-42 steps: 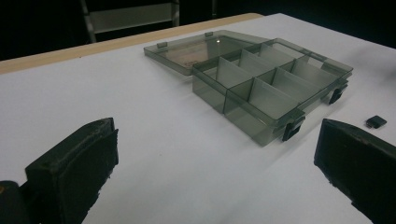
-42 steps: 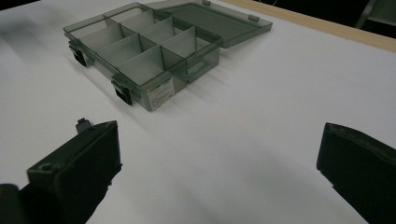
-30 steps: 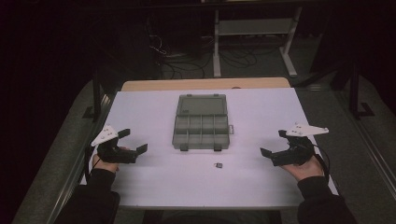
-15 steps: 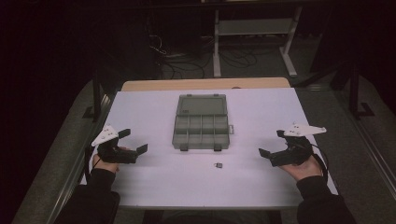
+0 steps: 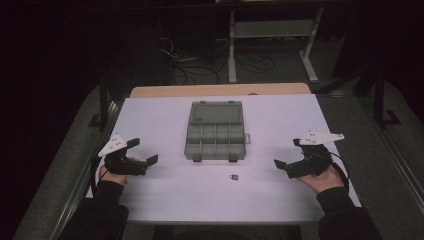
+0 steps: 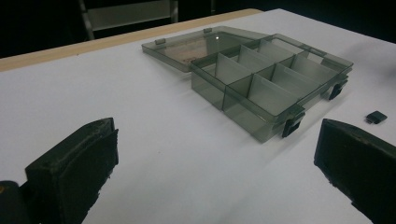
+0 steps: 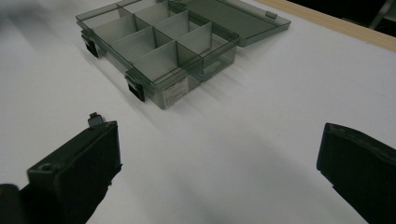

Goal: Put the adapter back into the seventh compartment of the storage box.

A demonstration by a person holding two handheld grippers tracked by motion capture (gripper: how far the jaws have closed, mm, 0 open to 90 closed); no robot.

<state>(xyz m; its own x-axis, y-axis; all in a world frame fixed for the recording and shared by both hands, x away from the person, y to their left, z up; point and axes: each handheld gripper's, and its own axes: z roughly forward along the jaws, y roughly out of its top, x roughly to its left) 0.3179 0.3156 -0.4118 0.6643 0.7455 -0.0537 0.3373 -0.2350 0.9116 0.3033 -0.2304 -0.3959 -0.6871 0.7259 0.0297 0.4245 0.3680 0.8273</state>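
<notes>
Nearest me, my left gripper (image 5: 142,152) and right gripper (image 5: 287,156) rest on the white table (image 5: 165,200), jaws spread wide, holding nothing. Between them lies a small black part (image 5: 233,177). Just beyond it sits the open compartment box (image 5: 216,141), its lid (image 5: 217,112) folded back flat.

A white table (image 5: 150,120) carries an open compartment box (image 5: 216,132) and a small black part (image 5: 233,177).
</notes>
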